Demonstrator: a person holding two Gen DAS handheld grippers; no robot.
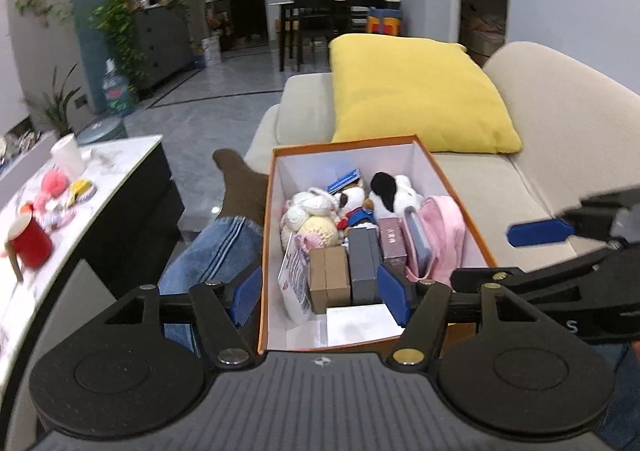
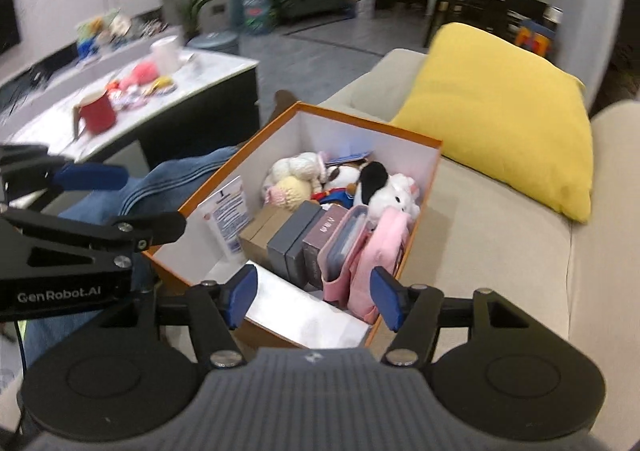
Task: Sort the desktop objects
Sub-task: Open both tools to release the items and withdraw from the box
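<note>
Two tools are in view. The left tool (image 1: 322, 297) has its blue-padded jaws spread wide with nothing between them; they hang over the near end of the orange cardboard box with white inside walls (image 1: 456, 187), one pad outside the box's left wall, the other above its contents. The right tool (image 2: 312, 301) is also wide open and empty, hovering over the near right corner of the same box (image 2: 434, 155).

The box sits on a beige fabric sofa (image 1: 480, 179), directly ahead of and below both tools, beside a leg in blue jeans (image 1: 216, 251). Inside, nearest the left tool, stand four upright small boxes in a row: two brown cardboard ones (image 1: 329, 279), one dark grey (image 1: 362, 263) and one mauve (image 1: 393, 245). To their right is one pink fabric pouch (image 1: 442, 235) holding a clear-fronted case. Left of the row leans one printed white packet (image 1: 294, 283), and one flat white sheet (image 1: 362, 325) lies at the near end. Beyond them is a heap of soft toys, perhaps five, though they overlap too much to count surely: one black-and-white plush dog (image 1: 390, 191) stands out, beside cream and pale-yellow crocheted pieces (image 1: 316, 219).

One yellow cushion (image 1: 412, 91) lies beyond the box. Left of the left tool, well apart, a white-topped table (image 1: 120, 159) carries one red mug (image 1: 30, 241), one white roll (image 1: 68, 155) and several pink and yellow trinkets.
</note>
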